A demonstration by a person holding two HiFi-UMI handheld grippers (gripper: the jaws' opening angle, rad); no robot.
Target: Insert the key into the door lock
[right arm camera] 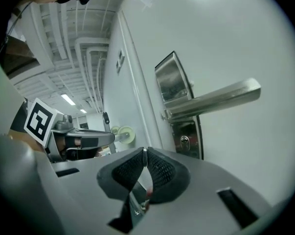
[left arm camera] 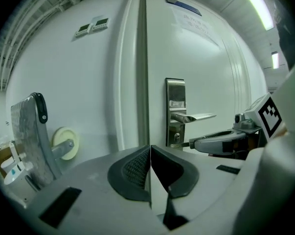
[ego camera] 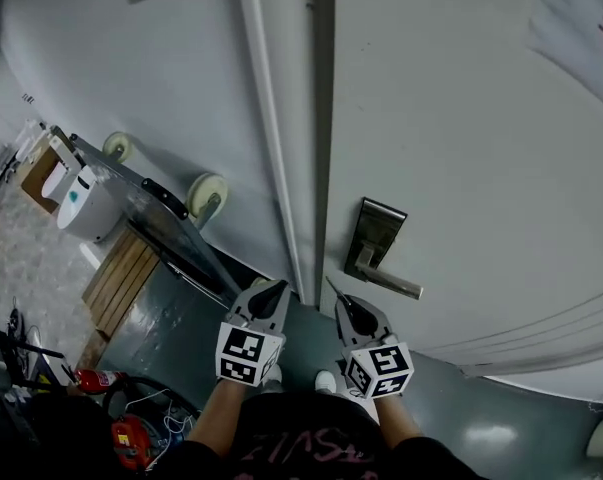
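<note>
Standing at tall white door (ego camera: 461, 118), closed against its frame.

Right tongs (ego camera: 343, 301): clenched on slim metal key (left arm camera: 184, 144). Blade gripped edge-on between the ribbed pads with the tip sticking out ahead. Judged reason: a hold far back on the key leaves the blade free to go in.

Brushed-metal lock plate (ego camera: 376, 230) sits at 1 o'clock from the right tongs in the head view. Silver lever handle (ego camera: 391, 283) juts from it toward 4 o'clock.

Small round keyhole (right arm camera: 185, 141) is at 6 o'clock below the lever, low on the plate. From the right gripper view it lies at 1 o'clock of the tong tips, so the tongs are aimed under the lever, likely to avoid it.

Left gripper view: key tip is just beside the keyhole, at about 4 o'clock of it. Cannot tell if it touches. Not seated.

Left tongs (ego camera: 278, 286): clenched, pads together, nothing between them. At 9 o'clock of the right tongs, facing the door edge and apart from the lock. Seems parked as a spare, out of the key's line.

Judgement: approach nearly done. Fine alignment of blade to slot remains. A blade tilted off the slot could skate across the plate.
</note>
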